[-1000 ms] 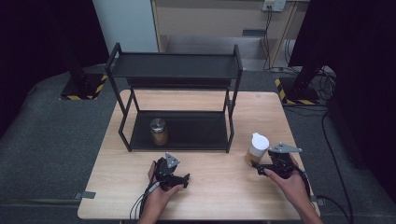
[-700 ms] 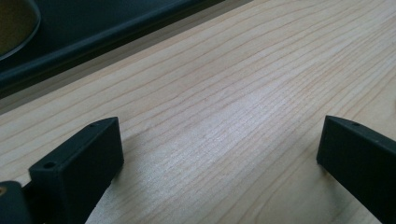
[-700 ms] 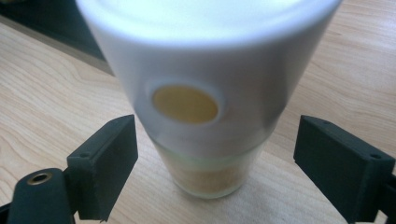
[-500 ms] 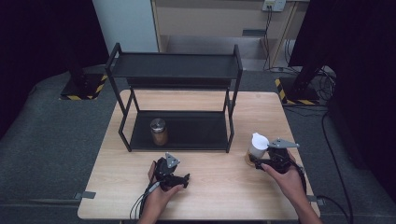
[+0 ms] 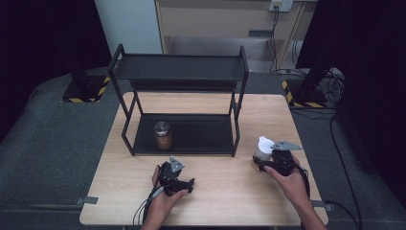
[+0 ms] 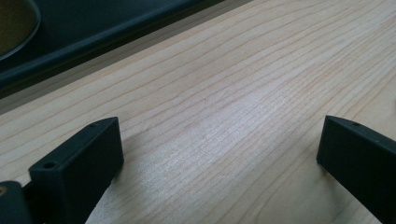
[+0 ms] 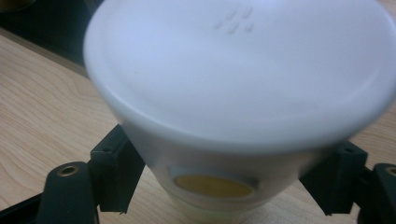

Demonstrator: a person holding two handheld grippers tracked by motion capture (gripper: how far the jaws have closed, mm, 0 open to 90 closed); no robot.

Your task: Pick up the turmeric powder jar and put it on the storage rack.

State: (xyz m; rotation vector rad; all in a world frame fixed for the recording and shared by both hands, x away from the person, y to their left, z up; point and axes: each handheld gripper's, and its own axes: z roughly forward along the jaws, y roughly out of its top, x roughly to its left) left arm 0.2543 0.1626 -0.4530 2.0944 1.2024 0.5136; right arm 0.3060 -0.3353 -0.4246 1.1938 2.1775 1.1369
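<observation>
A white-capped container (image 5: 262, 145) with a yellowish body stands on the wooden table (image 5: 215, 201), right of the black two-tier rack (image 5: 177, 67). My right gripper (image 5: 264, 162) comes at it from the near side. Its jaws have just been closing, and in the right gripper view they press on both sides of the container (image 7: 243, 84), below the wide white cap. My left gripper (image 5: 183, 180) rests on the table in front of the rack, open, with bare wood between its jaws (image 6: 219, 158). A metal-lidded jar (image 5: 163, 135) stands on the rack's lower shelf.
The rack's top shelf is bare. The rack's lower front rail (image 6: 93, 42) runs just beyond my left gripper. Grey floor surrounds the table, with cables (image 5: 330, 81) at the back right. Bare tabletop lies between the two hands.
My right gripper has edged in on the white-capped container and its jaws have come together around it. The left hand has stayed where it was.
</observation>
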